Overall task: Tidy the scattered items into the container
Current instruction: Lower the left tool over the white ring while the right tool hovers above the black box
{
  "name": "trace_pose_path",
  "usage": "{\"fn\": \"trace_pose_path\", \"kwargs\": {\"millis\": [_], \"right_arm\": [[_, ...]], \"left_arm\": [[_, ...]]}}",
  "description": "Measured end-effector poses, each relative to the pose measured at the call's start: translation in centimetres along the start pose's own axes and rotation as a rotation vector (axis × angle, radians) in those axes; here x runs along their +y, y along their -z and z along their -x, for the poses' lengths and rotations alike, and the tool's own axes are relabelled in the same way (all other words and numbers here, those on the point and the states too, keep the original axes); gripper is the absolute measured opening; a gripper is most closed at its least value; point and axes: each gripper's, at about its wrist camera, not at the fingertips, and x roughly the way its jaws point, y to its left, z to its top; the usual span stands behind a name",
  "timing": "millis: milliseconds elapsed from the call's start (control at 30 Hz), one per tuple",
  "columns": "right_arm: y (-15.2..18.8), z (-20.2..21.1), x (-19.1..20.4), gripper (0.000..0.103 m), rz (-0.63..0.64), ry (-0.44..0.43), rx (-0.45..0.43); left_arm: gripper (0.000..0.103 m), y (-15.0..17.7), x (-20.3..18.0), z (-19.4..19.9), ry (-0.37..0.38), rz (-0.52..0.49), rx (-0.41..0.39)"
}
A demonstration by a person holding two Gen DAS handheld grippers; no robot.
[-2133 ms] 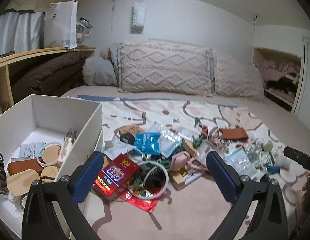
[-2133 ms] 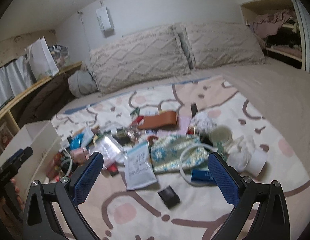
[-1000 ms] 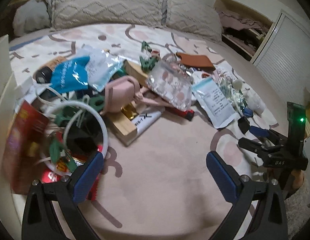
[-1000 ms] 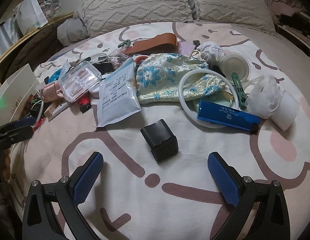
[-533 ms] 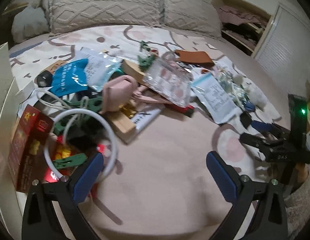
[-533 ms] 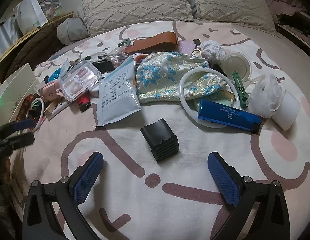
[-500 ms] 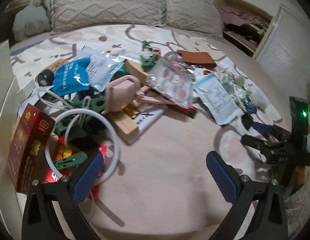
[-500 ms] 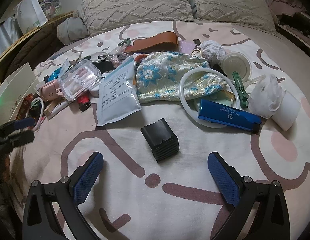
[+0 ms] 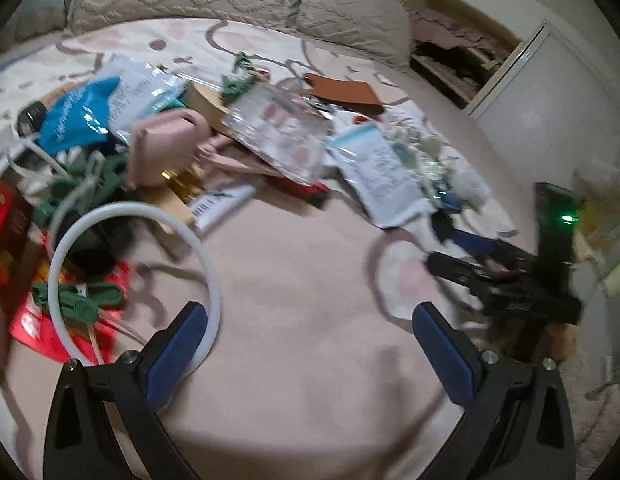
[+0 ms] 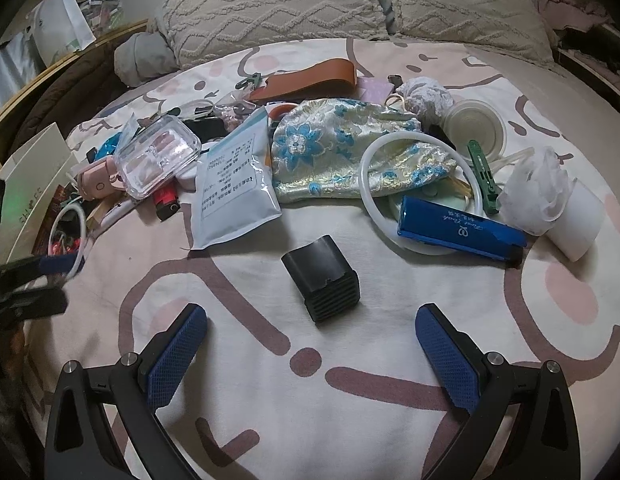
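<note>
Nearer now, left hand-held gripper [image 9: 310,336] gapes beside white ring [image 9: 134,276].

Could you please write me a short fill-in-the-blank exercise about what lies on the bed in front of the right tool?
1. The black block lies directly ahead of the ____ tool.
2. The white ring rests partly on the ____ pouch.
3. Both tools are ____, holding nothing; the left tool is over bare bedding.

Missing words: right; flowered; open

Both the left gripper [image 9: 310,354] and right gripper [image 10: 312,356] share black angular frames, silver screws and blue cross-hatched fingers [image 10: 176,354]. Above the right gripper's frame, a green light glows.
</note>
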Motion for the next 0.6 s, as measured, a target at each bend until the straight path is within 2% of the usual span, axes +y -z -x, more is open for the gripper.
{"fn": "trace_pose_path", "kwargs": {"millis": [133, 467, 600], "right_arm": [[0.0, 0.0, -0.1, 0.103, -0.004, -0.007, -0.002], [0.0, 0.1, -0.5, 0.103, -0.024, -0.040, -0.014], [0.1, 0.2, -0.9, 0.103, -0.039, -0.061, -0.021]], "left_arm": [[0.103, 1.5, -1.5, 0.7, 0.074, 0.000, 0.015], [0.103, 3.6, -4.5, 1.2, 0.184, -0.018, 0.061], [0.103, 3.9, -5.1, 1.7, 0.164, -0.049, 0.053]]}}
